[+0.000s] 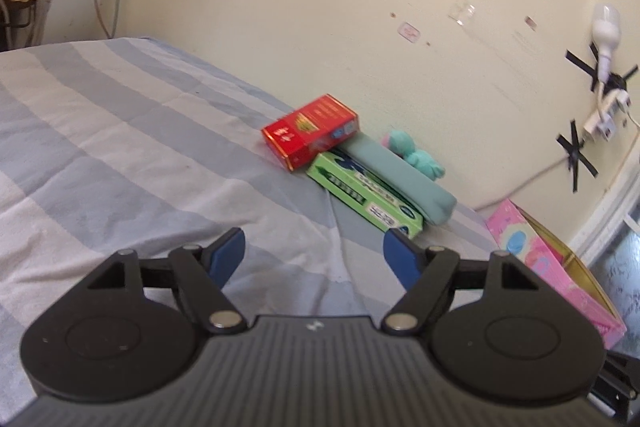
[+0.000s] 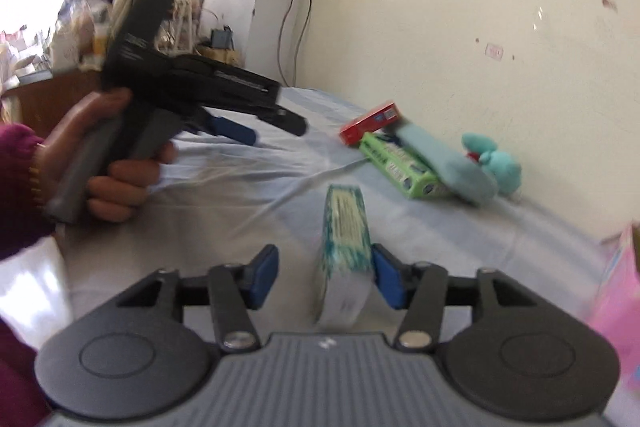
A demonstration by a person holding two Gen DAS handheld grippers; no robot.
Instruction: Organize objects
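Note:
A red box (image 1: 310, 131), a green box (image 1: 366, 195), a teal pouch (image 1: 400, 179) and a teal plush toy (image 1: 416, 153) lie together on the striped bed by the wall. They also show in the right wrist view: red box (image 2: 370, 122), green box (image 2: 400, 165), pouch (image 2: 448, 165), plush (image 2: 496, 163). My left gripper (image 1: 314, 257) is open and empty, short of them; it shows from the side in the right wrist view (image 2: 240, 131). My right gripper (image 2: 324, 273) is open; a teal-and-white box (image 2: 346, 239) stands between its jaws, against the right pad.
A pink box (image 1: 556, 267) stands open at the bed's right edge, also in the right wrist view (image 2: 618, 311). A wall socket with plugs and cable (image 1: 600, 99) is on the wall. Cluttered shelves (image 2: 100, 7) stand far left.

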